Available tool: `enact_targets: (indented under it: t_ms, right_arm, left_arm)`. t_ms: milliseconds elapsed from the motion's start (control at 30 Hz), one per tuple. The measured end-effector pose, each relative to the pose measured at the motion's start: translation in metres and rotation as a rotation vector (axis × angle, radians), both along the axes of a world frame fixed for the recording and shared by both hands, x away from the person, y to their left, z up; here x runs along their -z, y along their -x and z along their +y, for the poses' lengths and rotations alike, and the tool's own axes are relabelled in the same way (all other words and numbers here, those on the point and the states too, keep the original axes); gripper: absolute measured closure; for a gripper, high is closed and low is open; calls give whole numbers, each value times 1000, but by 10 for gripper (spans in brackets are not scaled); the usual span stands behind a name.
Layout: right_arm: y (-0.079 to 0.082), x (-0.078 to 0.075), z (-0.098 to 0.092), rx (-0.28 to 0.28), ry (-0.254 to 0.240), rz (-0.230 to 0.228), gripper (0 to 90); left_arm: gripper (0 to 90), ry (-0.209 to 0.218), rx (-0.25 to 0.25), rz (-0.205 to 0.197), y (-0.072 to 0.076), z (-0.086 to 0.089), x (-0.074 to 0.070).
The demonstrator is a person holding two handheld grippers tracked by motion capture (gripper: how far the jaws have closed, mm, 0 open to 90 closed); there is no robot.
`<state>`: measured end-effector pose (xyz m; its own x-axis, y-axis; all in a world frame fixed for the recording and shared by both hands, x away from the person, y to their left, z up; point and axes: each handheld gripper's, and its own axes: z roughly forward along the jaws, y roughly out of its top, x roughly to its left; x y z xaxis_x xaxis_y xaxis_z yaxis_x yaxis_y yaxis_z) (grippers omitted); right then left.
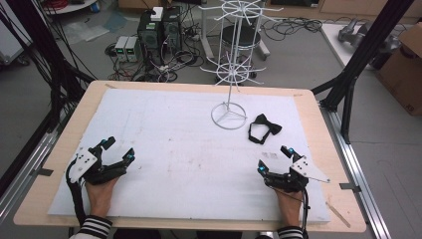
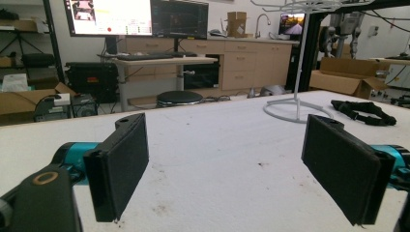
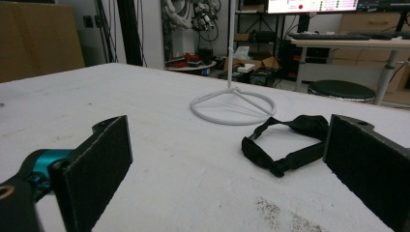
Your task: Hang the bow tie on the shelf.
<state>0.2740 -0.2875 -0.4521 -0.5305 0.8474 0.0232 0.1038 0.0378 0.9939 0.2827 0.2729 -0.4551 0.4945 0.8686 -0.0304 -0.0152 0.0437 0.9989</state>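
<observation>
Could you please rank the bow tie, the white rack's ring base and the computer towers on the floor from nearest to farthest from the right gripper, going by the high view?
From the right gripper:
1. Bow tie, just ahead, on the mat.
2. Ring base, farther ahead, toward the left.
3. Computer towers, beyond the table's far edge.

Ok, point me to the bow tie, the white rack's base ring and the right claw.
bow tie (image 1: 268,124), high view, on the knot between its two wings.
white rack's base ring (image 3: 200,112), right gripper view, on the near left arc of the ring.
right claw (image 1: 272,159), high view, midway between its open fingertips.
</observation>
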Motion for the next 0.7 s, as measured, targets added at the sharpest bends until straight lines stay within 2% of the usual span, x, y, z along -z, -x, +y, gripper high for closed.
enact_targets:
  t_ms: [200, 700]
  right_arm:
    - [-1, 0, -1, 3, -12, 1, 24]
    - [-1, 0, 0, 15, -4, -3, 24]
  left_arm:
    - [172, 1, 0, 3, 0, 0, 0]
    - [172, -4, 6, 1, 0, 0, 0]
